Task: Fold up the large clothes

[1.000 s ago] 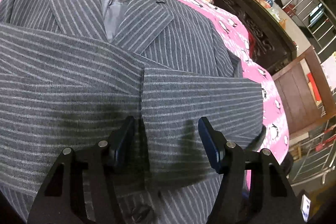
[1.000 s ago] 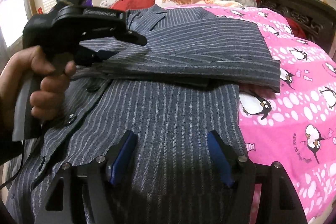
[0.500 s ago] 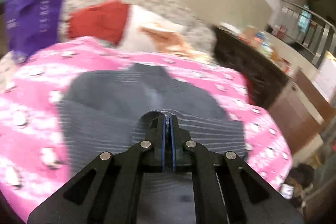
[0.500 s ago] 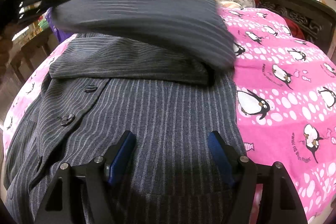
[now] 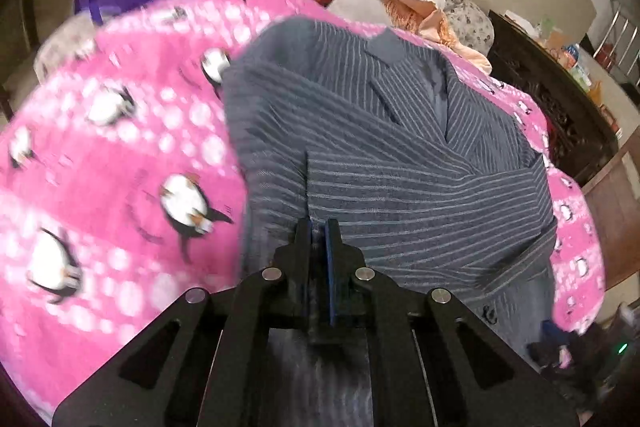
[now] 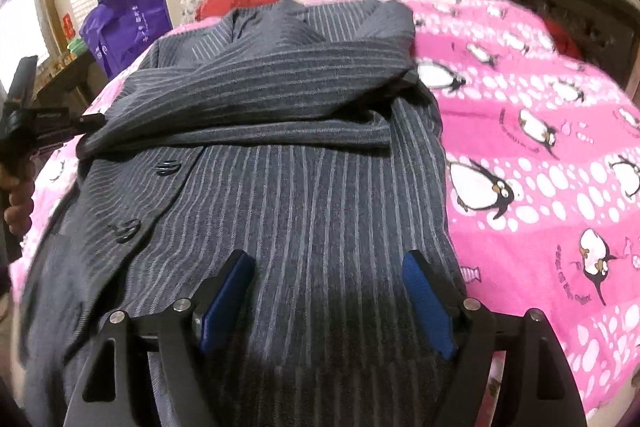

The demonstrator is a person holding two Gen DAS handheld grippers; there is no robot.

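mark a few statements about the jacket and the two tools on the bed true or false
1. The left tool is shut on a sleeve of the striped jacket. True.
2. The right tool grips the jacket hem. False: its blue pads are apart and opening, hovering over the cloth with nothing pinched.
3. The jacket lies on a pink blanket printed with penguins. True.
4. The jacket's buttons are white. False: they are dark.
5. A purple bag sits beyond the bed. True.
6. The jacket is plain, without stripes. False: it has thin light stripes.
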